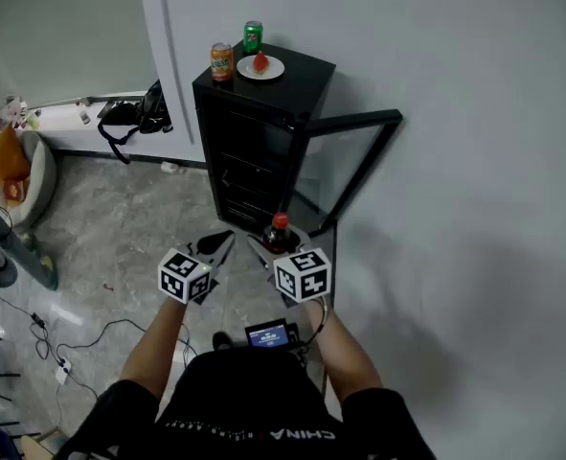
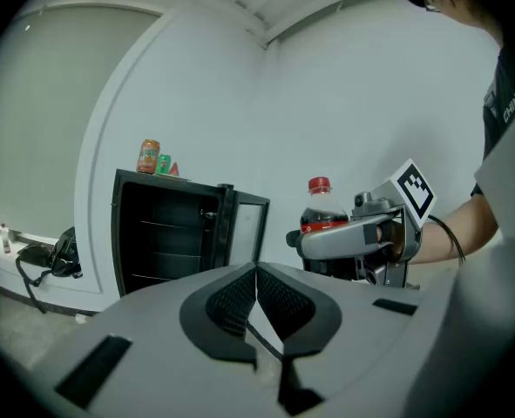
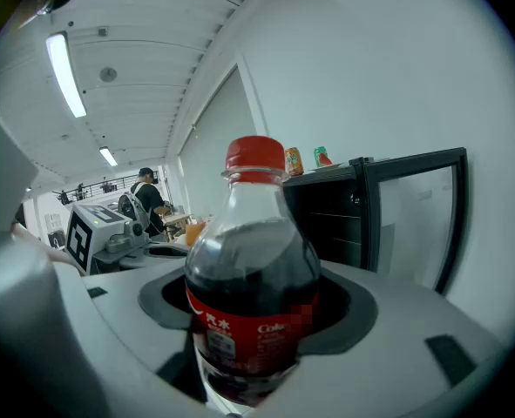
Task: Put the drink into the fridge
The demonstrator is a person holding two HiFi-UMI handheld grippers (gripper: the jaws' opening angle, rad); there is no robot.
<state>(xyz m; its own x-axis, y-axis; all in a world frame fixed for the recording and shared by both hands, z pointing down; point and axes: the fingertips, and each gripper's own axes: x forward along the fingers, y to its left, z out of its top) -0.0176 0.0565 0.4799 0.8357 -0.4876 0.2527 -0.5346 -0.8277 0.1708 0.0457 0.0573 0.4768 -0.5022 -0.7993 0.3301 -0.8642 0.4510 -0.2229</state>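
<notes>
A cola bottle [image 3: 252, 294] with a red cap and red label stands upright between the jaws of my right gripper [image 3: 255, 320], which is shut on its body. In the head view the cola bottle [image 1: 280, 233] shows just ahead of the right gripper [image 1: 275, 247], in front of the black mini fridge [image 1: 254, 137]. The fridge stands with its glass door [image 1: 345, 166] swung open to the right and dark shelves showing inside. My left gripper [image 1: 215, 250] hovers beside the right one, shut with nothing in it; its left gripper view shows the jaws [image 2: 257, 307] meeting.
On the fridge top stand an orange can [image 1: 222, 61], a green can [image 1: 253, 36] and a white plate [image 1: 260, 68] with a red fruit. A black bag [image 1: 134, 115] lies by the wall at left. Cables [image 1: 62, 348] trail across the grey floor.
</notes>
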